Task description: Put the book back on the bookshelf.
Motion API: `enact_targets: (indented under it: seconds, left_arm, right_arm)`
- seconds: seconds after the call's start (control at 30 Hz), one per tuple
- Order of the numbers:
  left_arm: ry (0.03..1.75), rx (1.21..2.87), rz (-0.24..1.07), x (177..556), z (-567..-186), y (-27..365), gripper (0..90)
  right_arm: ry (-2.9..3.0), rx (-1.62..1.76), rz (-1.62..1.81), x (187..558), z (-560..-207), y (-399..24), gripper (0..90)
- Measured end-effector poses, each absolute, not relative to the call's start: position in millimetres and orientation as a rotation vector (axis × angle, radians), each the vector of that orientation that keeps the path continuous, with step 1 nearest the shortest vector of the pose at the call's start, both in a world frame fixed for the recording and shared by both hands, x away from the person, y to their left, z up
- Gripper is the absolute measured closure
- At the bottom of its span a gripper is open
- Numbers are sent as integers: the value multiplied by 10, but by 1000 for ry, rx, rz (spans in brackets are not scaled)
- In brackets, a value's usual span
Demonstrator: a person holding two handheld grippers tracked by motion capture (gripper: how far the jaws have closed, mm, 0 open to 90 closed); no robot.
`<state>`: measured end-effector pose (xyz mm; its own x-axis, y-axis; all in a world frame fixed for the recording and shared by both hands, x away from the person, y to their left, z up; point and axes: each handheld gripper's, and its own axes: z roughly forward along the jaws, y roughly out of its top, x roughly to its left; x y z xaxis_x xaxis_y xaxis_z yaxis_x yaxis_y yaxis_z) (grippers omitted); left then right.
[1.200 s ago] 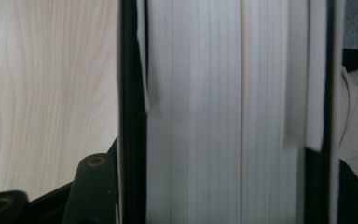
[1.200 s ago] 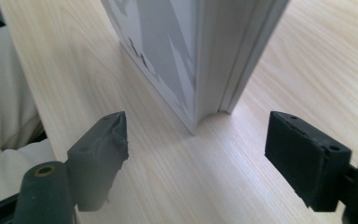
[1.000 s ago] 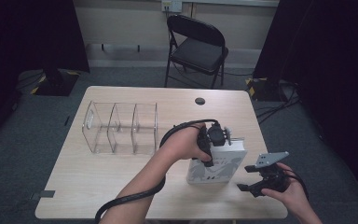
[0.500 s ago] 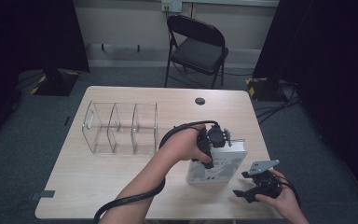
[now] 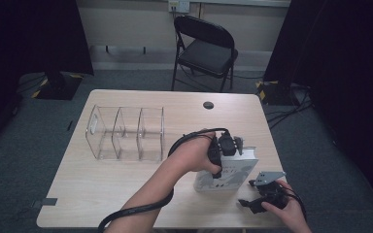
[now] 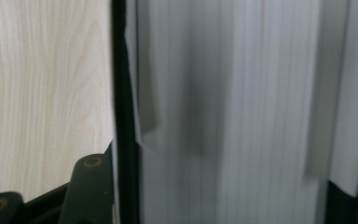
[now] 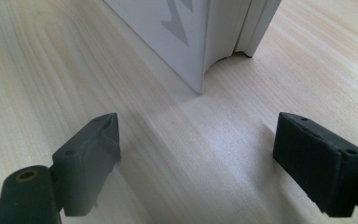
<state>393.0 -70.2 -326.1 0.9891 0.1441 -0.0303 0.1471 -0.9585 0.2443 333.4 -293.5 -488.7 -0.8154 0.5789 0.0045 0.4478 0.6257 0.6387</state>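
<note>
Left gripper (image 5: 225, 154) clamped from above on the upright white book (image 5: 233, 175); at its 4 o'clock, right gripper (image 5: 248, 203), jaws just opened wide and empty, low over the worktop (image 5: 126, 184).

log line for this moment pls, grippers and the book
left gripper: shut on book, upright on table | right gripper: jaws just opening, nothing between, near book corner | clear organizer: empty
</note>
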Motion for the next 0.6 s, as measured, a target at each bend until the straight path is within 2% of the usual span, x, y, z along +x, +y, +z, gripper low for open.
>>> enact_targets:
  seconds: [0.2,0.3,0.43,0.6]
  left_arm:
    - [245,2873,21,3944,-3285,-687,378]
    - [250,2846,-8,3952,-3296,-672,346]
    - [255,2824,-3,3960,-3302,-657,333]
    - [228,2867,2,3937,-3294,-683,358]
  right_arm:
    - [2634,850,983,3327,-4901,-2956,145]
    - [2633,843,973,3323,-4901,-2949,144]
    - [2628,843,980,3322,-4907,-2953,144]
    - [2617,858,990,3310,-4914,-2959,143]
